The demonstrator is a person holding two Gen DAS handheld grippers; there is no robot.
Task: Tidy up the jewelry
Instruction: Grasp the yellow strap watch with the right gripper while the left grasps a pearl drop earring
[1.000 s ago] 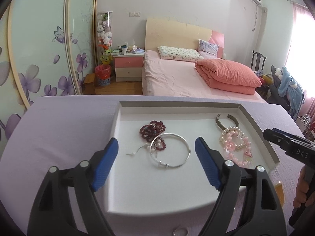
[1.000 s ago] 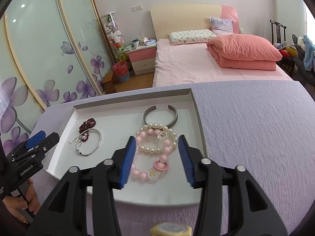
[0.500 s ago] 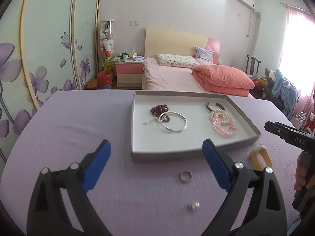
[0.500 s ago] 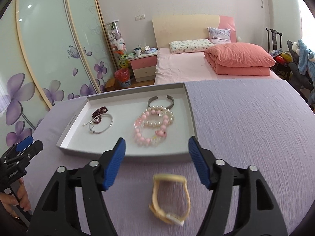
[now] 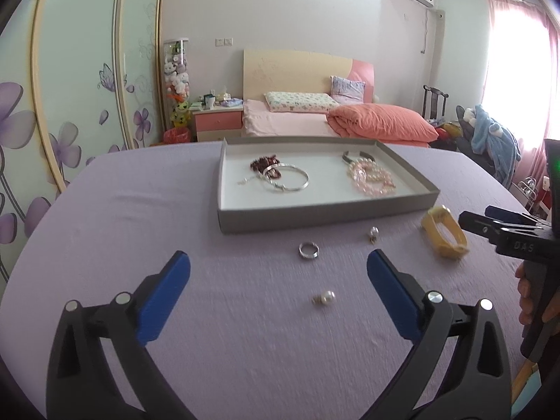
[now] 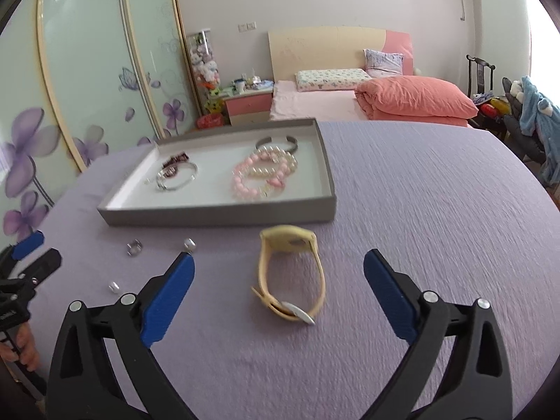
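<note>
A grey tray (image 5: 325, 214) (image 6: 217, 215) on the purple table holds a silver bangle (image 5: 288, 182) (image 6: 176, 176), dark red beads (image 5: 264, 165), a metal cuff (image 6: 276, 142) and pink and pearl bracelets (image 5: 371, 178) (image 6: 262, 175). In front of the tray lie a silver ring (image 5: 308, 250) (image 6: 134, 247), a pearl earring (image 5: 324, 297) (image 6: 114, 286), another small pearl piece (image 5: 373, 233) (image 6: 189, 244) and a yellow watch (image 5: 443, 237) (image 6: 290, 273). My left gripper (image 5: 278, 273) is open above the ring and pearl. My right gripper (image 6: 278, 271) is open around the watch, above it.
The purple cloth covers the whole table (image 6: 437, 210). Beyond its far edge are a pink bed (image 5: 332, 119), a nightstand (image 5: 217, 122) and floral wardrobe doors (image 5: 70, 105). The right gripper shows at the right of the left wrist view (image 5: 504, 234).
Both grippers have pulled back from over the tray toward the near side of the table and opened wider. The loose ring, pearls and watch have come into view.
</note>
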